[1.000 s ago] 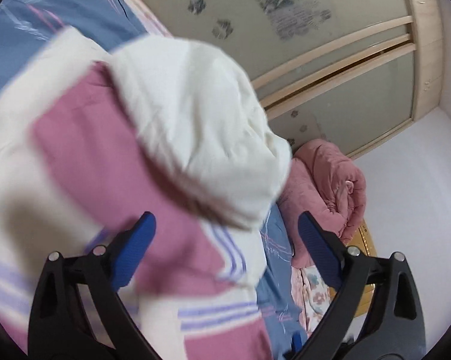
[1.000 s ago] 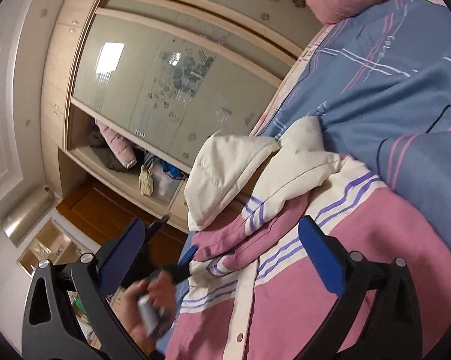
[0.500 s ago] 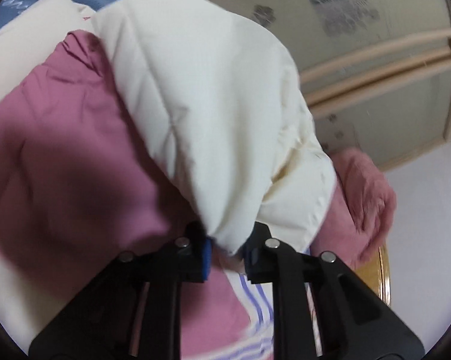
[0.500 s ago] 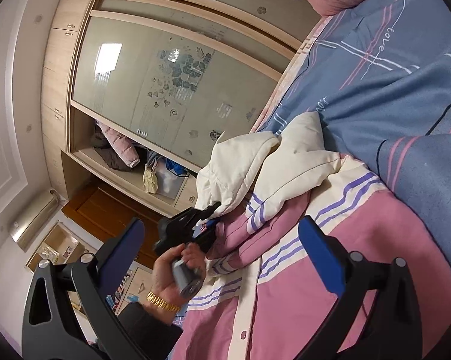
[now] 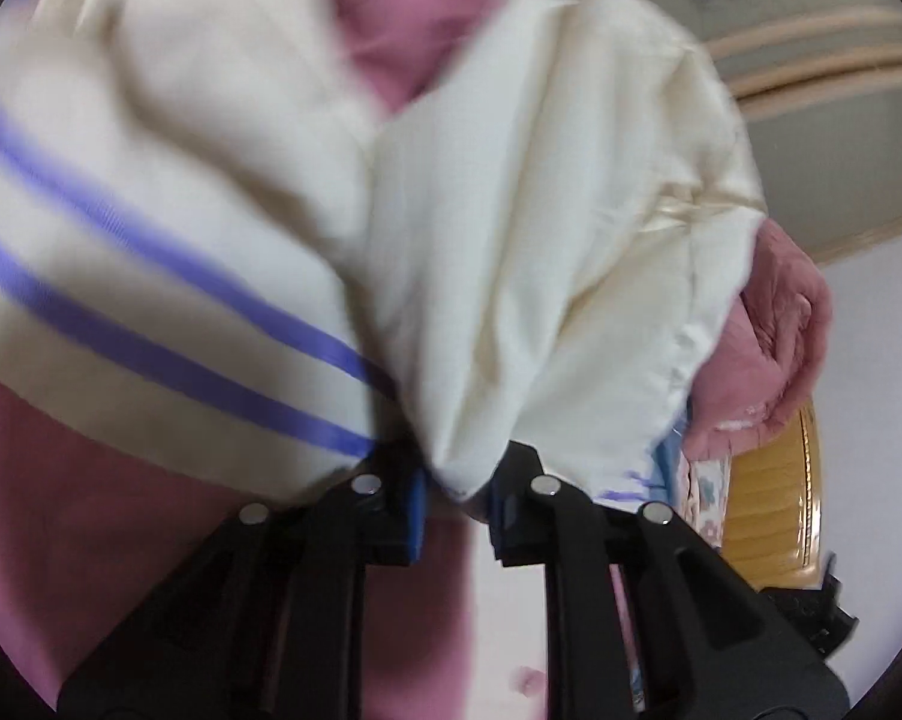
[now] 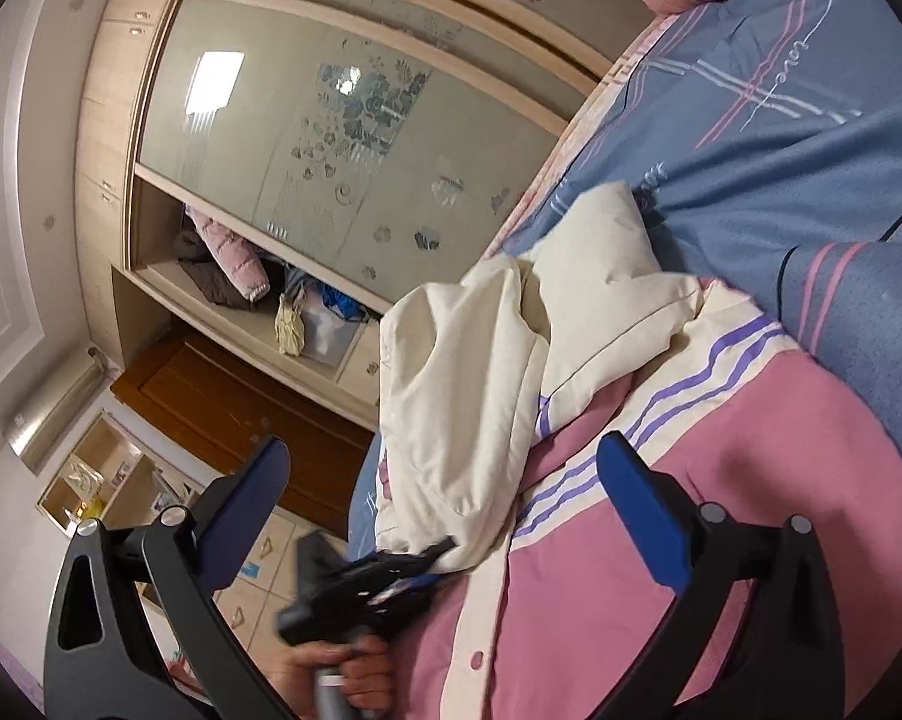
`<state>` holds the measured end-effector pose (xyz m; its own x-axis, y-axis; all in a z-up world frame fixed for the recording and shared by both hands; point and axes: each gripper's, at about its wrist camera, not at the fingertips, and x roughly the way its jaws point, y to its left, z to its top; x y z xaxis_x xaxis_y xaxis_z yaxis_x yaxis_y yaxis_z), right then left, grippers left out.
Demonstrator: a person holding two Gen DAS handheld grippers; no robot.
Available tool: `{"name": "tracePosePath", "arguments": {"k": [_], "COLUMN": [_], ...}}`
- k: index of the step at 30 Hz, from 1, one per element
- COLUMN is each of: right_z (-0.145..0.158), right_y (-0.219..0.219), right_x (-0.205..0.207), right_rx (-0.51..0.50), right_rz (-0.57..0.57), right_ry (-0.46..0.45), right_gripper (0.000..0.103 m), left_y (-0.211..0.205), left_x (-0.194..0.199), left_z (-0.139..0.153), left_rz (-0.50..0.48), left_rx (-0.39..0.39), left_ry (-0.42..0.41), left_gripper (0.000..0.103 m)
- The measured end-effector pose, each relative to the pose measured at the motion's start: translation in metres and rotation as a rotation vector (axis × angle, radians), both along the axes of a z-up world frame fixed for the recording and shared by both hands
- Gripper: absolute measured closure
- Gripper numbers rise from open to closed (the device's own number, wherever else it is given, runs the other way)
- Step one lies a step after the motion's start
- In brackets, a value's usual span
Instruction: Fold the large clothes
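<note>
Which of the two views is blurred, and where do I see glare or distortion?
Left wrist view: motion blur smears the jacket, though the left tongs stay sharp. Right wrist view: mostly sharp, only the other hand is blurred; a light reflects in the wardrobe door; the fisheye bends its frame.

One pink-and-cream jacket lies on one blue bedspread. Two grippers show: the left gripper and the right gripper. One pink quilt sits beyond.
</note>
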<state>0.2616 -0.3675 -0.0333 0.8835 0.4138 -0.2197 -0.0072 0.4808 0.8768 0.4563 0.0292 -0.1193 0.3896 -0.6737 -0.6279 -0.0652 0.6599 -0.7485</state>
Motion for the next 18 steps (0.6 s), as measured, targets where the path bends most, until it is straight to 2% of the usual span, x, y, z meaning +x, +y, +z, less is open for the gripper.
{"name": "tracePosePath", "arguments": {"k": [3, 4, 5, 6, 7, 9, 11, 13, 15, 16, 18], "right_z": [-0.005, -0.006, -0.007, -0.006, -0.004, 0.000, 0.004, 0.009, 0.014, 0.018, 0.024], "right_y": [0.003, 0.005, 0.005, 0.007, 0.009, 0.013, 0.020, 0.031, 0.045, 0.057, 0.075], "right_x": [0.008, 0.013, 0.015, 0.018, 0.023, 0.026, 0.028, 0.027, 0.028, 0.028, 0.028], "right_rx": [0.037, 0.045, 0.047, 0.044, 0.029, -0.004, -0.054, -0.110, -0.188, -0.265, -0.377], "right_rz": [0.031, 0.046, 0.054, 0.060, 0.065, 0.066, 0.051, 0.038, 0.029, 0.017, 0.006], "right_ry": [0.009, 0.012, 0.015, 0.015, 0.014, 0.007, 0.004, -0.008, -0.005, -0.002, -0.005], "right_gripper": [0.001, 0.001, 0.001, 0.001, 0.001, 0.001, 0.001, 0.001, 0.001, 0.001, 0.001], "left_y": [-0.003, -0.003, -0.003, -0.001, 0.002, 0.007, 0.014, 0.022, 0.032, 0.032, 0.024], "left_x": [0.009, 0.010, 0.012, 0.010, 0.004, -0.016, -0.037, -0.059, -0.088, -0.098, -0.107], "left_z": [0.005, 0.006, 0.008, 0.012, 0.020, 0.040, 0.056, 0.072, 0.087, 0.091, 0.100], "left_rz": [-0.055, -0.061, -0.064, -0.062, -0.050, -0.023, -0.009, 0.022, 0.128, 0.160, 0.167], "left_rx": [0.020, -0.007, -0.030, -0.055, -0.073, -0.081, -0.043, 0.028, 0.198, 0.282, 0.429], "left_ry": [-0.062, -0.065, -0.067, -0.080, -0.103, -0.166, -0.233, -0.349, -0.513, -0.569, -0.658], "left_gripper": [0.083, 0.076, 0.062, 0.051, 0.026, 0.002, 0.002, 0.002, 0.002, 0.002, 0.002]}}
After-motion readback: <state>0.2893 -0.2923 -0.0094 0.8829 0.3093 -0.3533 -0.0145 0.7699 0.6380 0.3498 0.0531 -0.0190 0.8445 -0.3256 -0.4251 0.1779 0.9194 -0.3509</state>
